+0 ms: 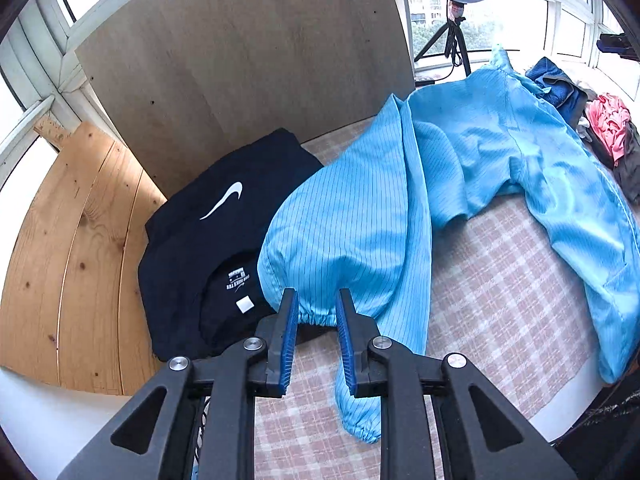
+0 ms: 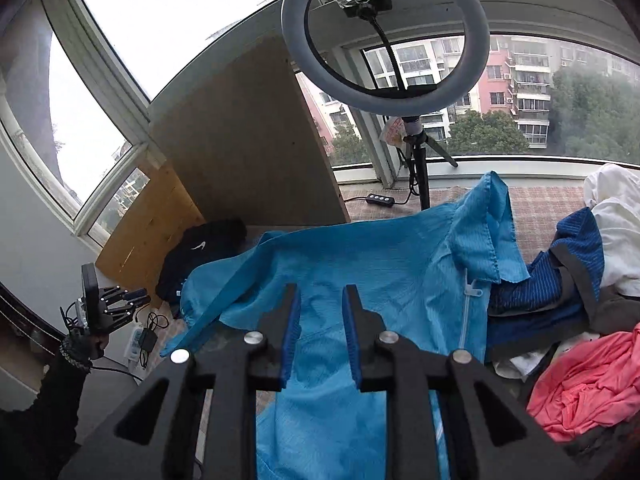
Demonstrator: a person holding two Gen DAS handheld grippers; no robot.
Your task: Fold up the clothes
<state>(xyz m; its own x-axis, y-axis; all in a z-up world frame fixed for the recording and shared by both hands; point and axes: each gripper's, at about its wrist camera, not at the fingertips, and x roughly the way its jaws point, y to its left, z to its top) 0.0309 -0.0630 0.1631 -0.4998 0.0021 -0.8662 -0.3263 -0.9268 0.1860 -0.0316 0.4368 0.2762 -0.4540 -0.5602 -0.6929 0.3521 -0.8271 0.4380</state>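
1. My left gripper (image 1: 317, 312) hangs over the near-left part of the checked bed cover (image 1: 500, 280), its blue pads a little apart. The gathered cuff of the light blue jacket (image 1: 360, 220) shows in the gap, but I see no pad pressing it, so I judge nothing is held.
2. My right gripper (image 2: 321, 312) is likewise slightly spread above the jacket's (image 2: 360, 264) body, with cloth only beneath it and none pinched.
3. The jacket lies across the middle of the cover, collar toward the window edge. One sleeve is laid over its front toward the left, which I take as a first fold.
4. A folded black shirt (image 1: 224, 232) sits at the left edge against the wooden boards (image 1: 80, 240). I read this as the finished stack, and the sleeve cuff overlaps it.
5. Unfolded clothes (image 2: 580, 380) crowd the right edge, and the ring light (image 2: 384, 40) stands at the far edge by the window.
6. Free cover remains along the near edge, so I judge the next fold has room there.
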